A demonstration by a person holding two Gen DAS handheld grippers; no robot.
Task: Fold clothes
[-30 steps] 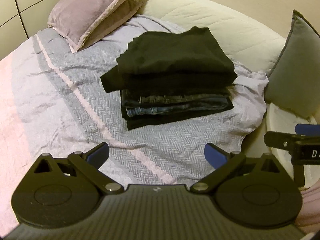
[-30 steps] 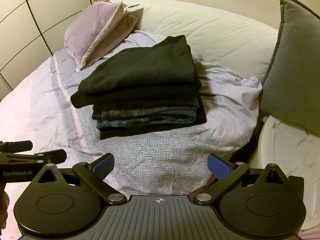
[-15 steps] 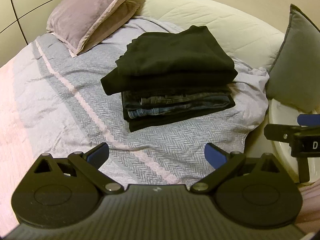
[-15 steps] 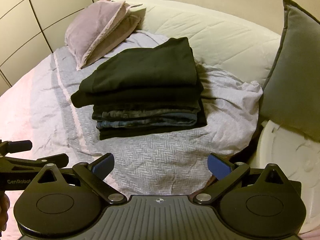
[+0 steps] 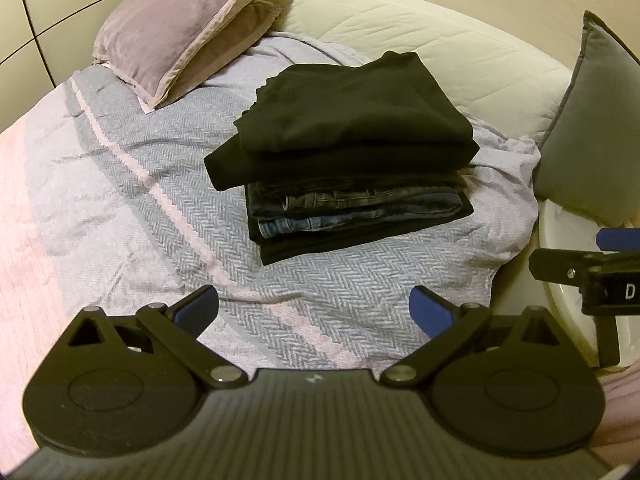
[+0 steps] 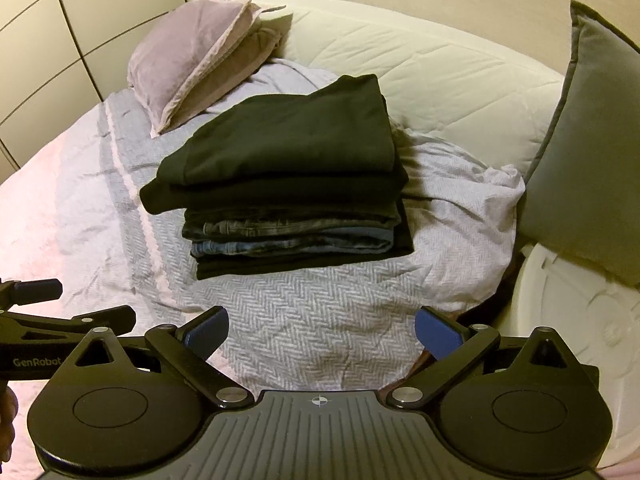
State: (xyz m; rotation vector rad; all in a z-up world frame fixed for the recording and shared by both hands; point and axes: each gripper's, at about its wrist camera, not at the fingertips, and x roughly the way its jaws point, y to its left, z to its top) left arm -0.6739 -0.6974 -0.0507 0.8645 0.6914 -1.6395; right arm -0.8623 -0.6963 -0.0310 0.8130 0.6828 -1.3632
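Left wrist view first: nearest the lens the left gripper (image 5: 314, 310) has its blue pads spread wide with nothing between them, held above the herringbone blanket (image 5: 168, 200). At its right edge the other tool's black body pokes in, beside a white rounded object (image 5: 560, 240) that cannot be identified. Right wrist view, in turn, has the right gripper (image 6: 320, 330) just as wide apart and empty, and at its left edge a black arm marked "GenRobot", with a bit of a hand (image 6: 7, 412) low in the corner, which the left view does not show.

Beyond both claws, well clear of the fingertips, the stack of folded clothes (image 5: 352, 160) sits on the blanket: dark garments on top, jeans (image 6: 288, 236) in the middle, a dark layer at the bottom. The right view shows the stack's squared right side; the left shows its overhanging left corner.

Farther back lie a mauve pillow (image 5: 176, 28), a cream quilted headboard (image 6: 440, 68) and a grey cushion (image 6: 592, 148) at right. Only the right view reaches the panelled wall (image 6: 48, 48).
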